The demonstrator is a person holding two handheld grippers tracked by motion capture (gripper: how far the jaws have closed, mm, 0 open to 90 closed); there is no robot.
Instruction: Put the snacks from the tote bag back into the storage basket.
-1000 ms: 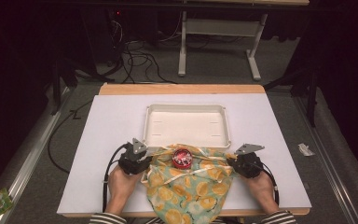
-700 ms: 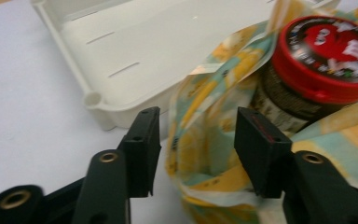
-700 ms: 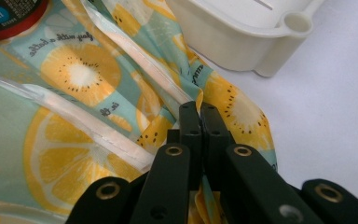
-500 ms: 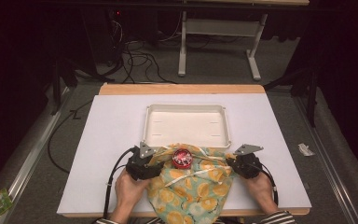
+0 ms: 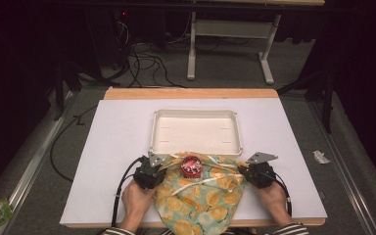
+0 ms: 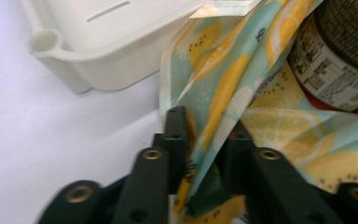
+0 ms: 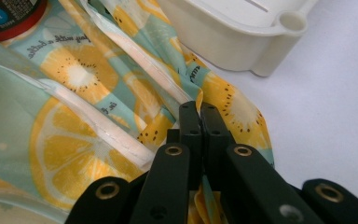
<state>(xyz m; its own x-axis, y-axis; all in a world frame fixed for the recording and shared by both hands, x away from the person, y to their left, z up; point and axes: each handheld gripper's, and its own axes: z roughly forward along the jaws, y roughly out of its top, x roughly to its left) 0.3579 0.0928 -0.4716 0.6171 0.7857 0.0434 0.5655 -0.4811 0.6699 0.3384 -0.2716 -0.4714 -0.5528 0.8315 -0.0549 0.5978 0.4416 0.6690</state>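
Moving in toward the fruit-print bag (image 5: 196, 196), the left gripper (image 6: 205, 130) has just been closing its jaws, the bag's edge between them, a gap remaining. Right gripper (image 7: 199, 114) is clamped on the bag's opposite edge; jar (image 5: 192, 165) lies between both grippers, white tray (image 5: 196, 115) beyond

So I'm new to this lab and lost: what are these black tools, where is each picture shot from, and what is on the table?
A person holds a two-jaw tool in each hand. The high view looks down on the table; the other two cameras ride on the tools. The left gripper has just been closing, with the bag edge between its jaws, though a gap shows. The right gripper is shut on the bag's other side. A jar sits in the bag, a white tray behind it.
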